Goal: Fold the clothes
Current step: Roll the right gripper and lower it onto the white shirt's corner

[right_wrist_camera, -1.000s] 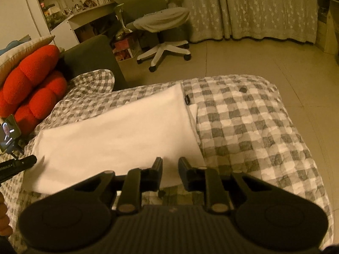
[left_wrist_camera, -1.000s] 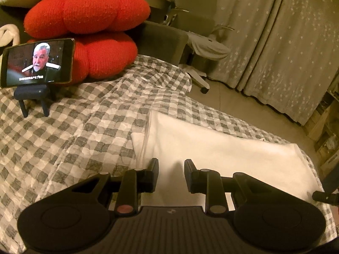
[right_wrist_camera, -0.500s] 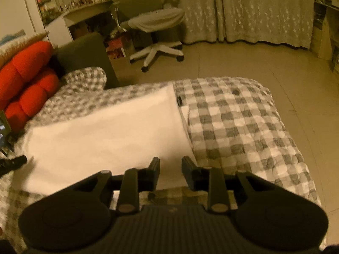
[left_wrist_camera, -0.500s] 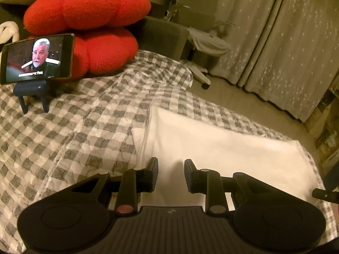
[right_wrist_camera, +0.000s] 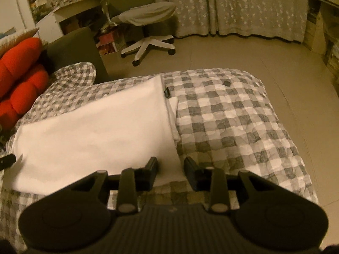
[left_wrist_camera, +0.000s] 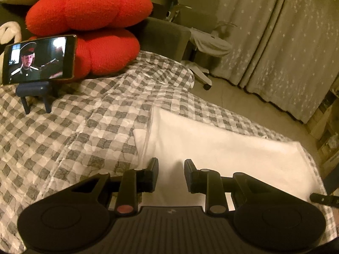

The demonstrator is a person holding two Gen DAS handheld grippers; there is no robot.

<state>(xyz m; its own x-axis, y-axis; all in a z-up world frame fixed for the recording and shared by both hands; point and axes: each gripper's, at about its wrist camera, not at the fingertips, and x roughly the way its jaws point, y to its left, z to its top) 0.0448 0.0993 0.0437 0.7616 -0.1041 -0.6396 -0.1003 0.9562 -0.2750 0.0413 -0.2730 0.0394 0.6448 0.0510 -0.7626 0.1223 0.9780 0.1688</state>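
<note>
Garment (left_wrist_camera: 222,148) lies on quilt (left_wrist_camera: 84,131); phone (left_wrist_camera: 40,60) stands before cushions (left_wrist_camera: 89,17) behind

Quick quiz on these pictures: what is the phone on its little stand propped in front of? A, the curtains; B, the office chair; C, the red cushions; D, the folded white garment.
C: in the left wrist view the phone on its stand sits on the checked blanket right in front of the red cushions, far from the white garment.
</note>
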